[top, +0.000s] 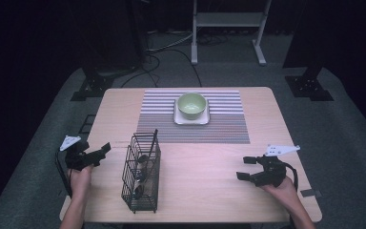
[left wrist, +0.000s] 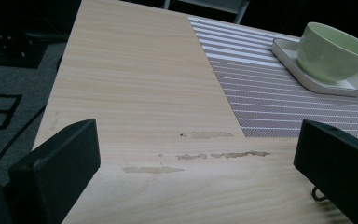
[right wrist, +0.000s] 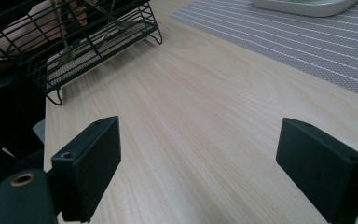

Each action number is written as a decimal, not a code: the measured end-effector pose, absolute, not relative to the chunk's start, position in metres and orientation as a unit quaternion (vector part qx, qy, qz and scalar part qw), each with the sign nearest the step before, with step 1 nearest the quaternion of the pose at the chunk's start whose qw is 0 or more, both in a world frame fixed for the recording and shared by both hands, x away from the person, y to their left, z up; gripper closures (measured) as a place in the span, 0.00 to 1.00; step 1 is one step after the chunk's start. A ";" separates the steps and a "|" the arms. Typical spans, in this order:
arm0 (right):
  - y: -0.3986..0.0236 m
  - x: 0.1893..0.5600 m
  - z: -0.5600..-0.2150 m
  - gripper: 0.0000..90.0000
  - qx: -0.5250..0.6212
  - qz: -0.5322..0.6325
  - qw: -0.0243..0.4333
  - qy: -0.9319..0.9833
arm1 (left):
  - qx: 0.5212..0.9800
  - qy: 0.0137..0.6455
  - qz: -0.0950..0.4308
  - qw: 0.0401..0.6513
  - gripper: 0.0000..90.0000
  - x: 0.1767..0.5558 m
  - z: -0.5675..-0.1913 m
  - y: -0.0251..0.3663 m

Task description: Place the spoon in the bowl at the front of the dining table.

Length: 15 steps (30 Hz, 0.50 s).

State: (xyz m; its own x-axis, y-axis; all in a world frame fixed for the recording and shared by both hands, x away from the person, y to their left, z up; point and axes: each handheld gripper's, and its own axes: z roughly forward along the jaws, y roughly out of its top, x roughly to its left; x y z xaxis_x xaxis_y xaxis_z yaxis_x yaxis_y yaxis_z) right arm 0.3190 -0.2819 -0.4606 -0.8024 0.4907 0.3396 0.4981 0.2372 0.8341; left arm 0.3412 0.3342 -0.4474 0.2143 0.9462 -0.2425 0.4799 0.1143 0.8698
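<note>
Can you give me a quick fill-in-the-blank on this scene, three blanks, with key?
1. The green bowl sits on a white square ____.
2. The plate rests on the ____ placemat.
3. The black wire basket stands nearer the ____ gripper than the right gripper; both grippers' jaws stand apart, holding nothing.

Missing words: plate; striped; left

Green bowl (top: 192,105) on white plate (top: 191,118), placemat (top: 228,121).
</note>
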 end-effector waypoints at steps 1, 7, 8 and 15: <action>-0.280 0.318 -0.460 0.14 -0.312 -0.531 0.005 -0.788 | 0.618 0.576 0.246 0.475 0.00 0.341 -0.447 0.334; -0.278 0.315 -0.454 0.14 -0.304 -0.541 0.001 -0.784 | 0.620 0.567 0.254 0.479 0.00 0.340 -0.446 0.333; -0.277 0.315 -0.453 0.14 -0.304 -0.542 0.001 -0.784 | 0.621 0.566 0.254 0.479 0.00 0.340 -0.446 0.333; -0.270 0.312 -0.436 0.14 -0.310 -0.553 0.001 -0.773 | 0.624 0.565 0.242 0.482 0.00 0.340 -0.446 0.331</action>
State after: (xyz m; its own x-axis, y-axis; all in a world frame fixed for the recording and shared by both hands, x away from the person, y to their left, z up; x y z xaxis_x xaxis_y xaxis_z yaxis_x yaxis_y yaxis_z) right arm 0.3121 -0.2705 -0.4360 -0.8078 0.4787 0.3439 0.4802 0.1960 0.8550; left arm 0.3398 0.3313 -0.4457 0.2444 0.9386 -0.2435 0.4726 0.1040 0.8751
